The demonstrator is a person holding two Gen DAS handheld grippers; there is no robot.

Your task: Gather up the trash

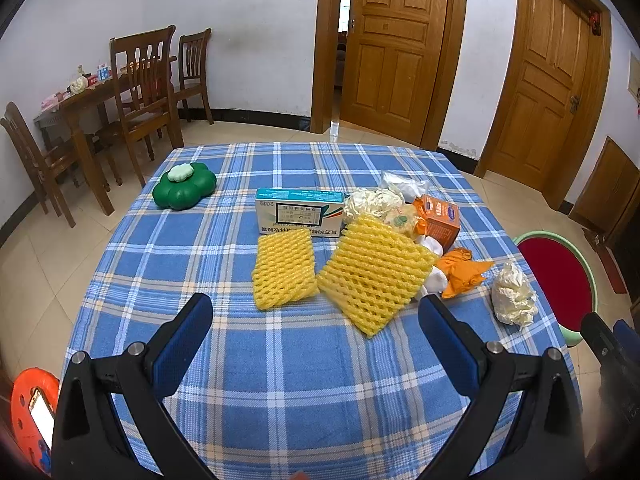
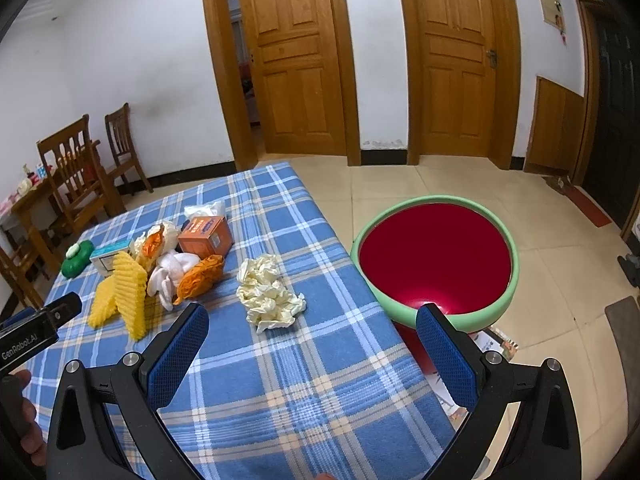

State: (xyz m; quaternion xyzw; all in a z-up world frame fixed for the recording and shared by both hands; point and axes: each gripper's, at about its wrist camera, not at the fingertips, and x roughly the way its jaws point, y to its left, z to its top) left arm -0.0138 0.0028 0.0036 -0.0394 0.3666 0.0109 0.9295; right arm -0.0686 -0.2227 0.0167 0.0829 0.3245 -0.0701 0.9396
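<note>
Trash lies scattered on a table covered with a blue plaid cloth (image 1: 280, 380). Near the middle sit two yellow foam nets (image 1: 285, 268), side by side, the larger one (image 1: 374, 274) to the right. Behind them a white and teal carton (image 1: 300, 212) lies flat, next to a heap of crumpled paper (image 1: 372, 202), an orange box (image 1: 438, 216), an orange wrapper (image 1: 462, 272) and a clear plastic bag (image 1: 402, 182). A separate wad of cream paper (image 2: 270, 294) rests alone near the table's right edge. A green flower-shaped container (image 1: 184, 190) stands apart at the far left. Beside the table, on the floor, is a round bin with a green rim (image 2: 420, 314) and red inside.

The left gripper (image 1: 316, 336) hovers over the near cloth, fingers spread wide, holding nothing. The right gripper (image 2: 312, 344) is likewise spread wide and empty, just short of the cream wad.
</note>
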